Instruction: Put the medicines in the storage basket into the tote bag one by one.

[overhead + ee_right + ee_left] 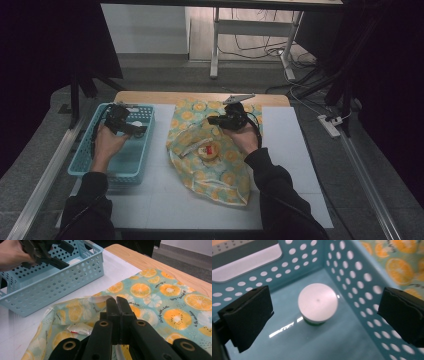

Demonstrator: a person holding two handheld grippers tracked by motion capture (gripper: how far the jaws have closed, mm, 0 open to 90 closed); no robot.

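My left gripper [139, 129] hangs inside a light blue perforated basket [85, 159] at the table's left, with its jaws open wide. Below it, in the left gripper view, a round white-lidded jar [317, 302] with a green base stands on the basket floor [342, 340], between the jaws and untouched by either one. My right gripper [213, 120] hovers over an orange-slice printed bag [220, 180] in the middle of the table. Its jaws [116, 302] are shut, with nothing visible between them. A round tan item with a red spot [210, 151] lies in the bag's opening.
A small white packet with red print [80, 328] lies in the bag's mouth beside clear plastic. The basket [62, 282] stands on a white mat [290, 150] over the wooden tabletop [200, 97]. A power strip [330, 125] lies on the floor to the right.
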